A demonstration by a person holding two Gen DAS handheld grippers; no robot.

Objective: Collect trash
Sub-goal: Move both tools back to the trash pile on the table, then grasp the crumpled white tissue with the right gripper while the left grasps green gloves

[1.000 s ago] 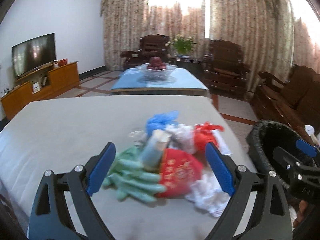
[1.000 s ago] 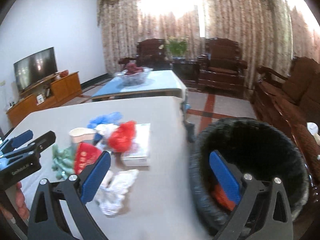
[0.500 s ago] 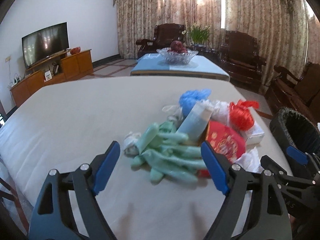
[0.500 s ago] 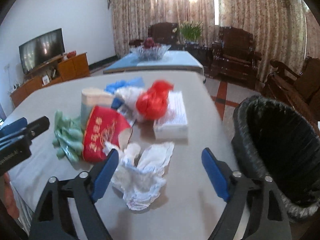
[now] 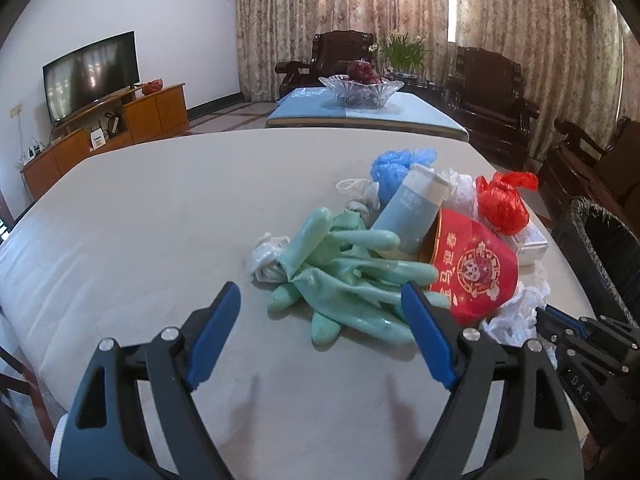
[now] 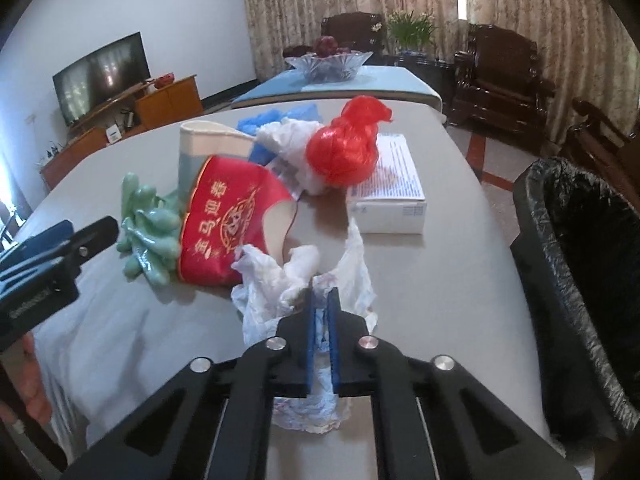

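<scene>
A pile of trash lies on the grey table (image 5: 140, 240): green rubber gloves (image 5: 344, 276), a red paper cup (image 5: 472, 264), a blue-grey tube (image 5: 412, 212), a red plastic bag (image 6: 348, 148), a white box (image 6: 390, 184) and a crumpled white plastic wrapper (image 6: 280, 280). My right gripper (image 6: 322, 300) is shut on the white wrapper at the pile's near edge. My left gripper (image 5: 320, 320) is open, just short of the green gloves. The black-lined trash bin (image 6: 580, 264) stands by the table's right edge.
A blue plastic bag (image 5: 396, 164) and white bags lie at the back of the pile. Beyond the table are a blue coffee table with a glass fruit bowl (image 5: 362, 88), dark wooden armchairs (image 5: 492, 92) and a TV (image 5: 92, 76) on a cabinet.
My right gripper swung from over the bin to the pile and closed on the white wrapper. My left gripper drew back a little from the gloves and stayed open.
</scene>
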